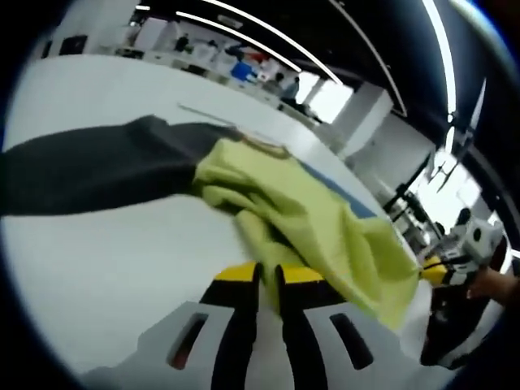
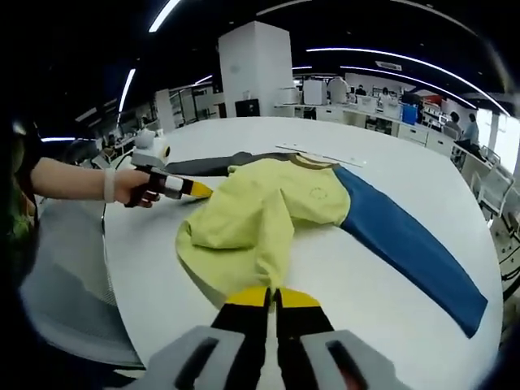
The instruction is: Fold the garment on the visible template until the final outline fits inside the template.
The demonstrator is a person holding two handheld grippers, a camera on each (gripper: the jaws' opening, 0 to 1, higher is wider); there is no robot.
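Fabric of a yellow-green cloth garment (image 1: 309,219) with a dark grey sleeve (image 1: 97,166) lay pinched in the left gripper (image 1: 268,280), spreading ahead. In the right gripper view, the right gripper (image 2: 272,305) clamped the hem; a blue sleeve (image 2: 406,236) stretched rightward across the round white table (image 2: 390,317).

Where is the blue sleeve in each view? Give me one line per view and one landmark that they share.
Left gripper view: the blue sleeve is a thin strip right of centre, mostly covered by the yellow body.
Right gripper view: the sleeve lies flat, running from centre to lower right.
Shared landmark: the dark sleeve on the garment's other side.
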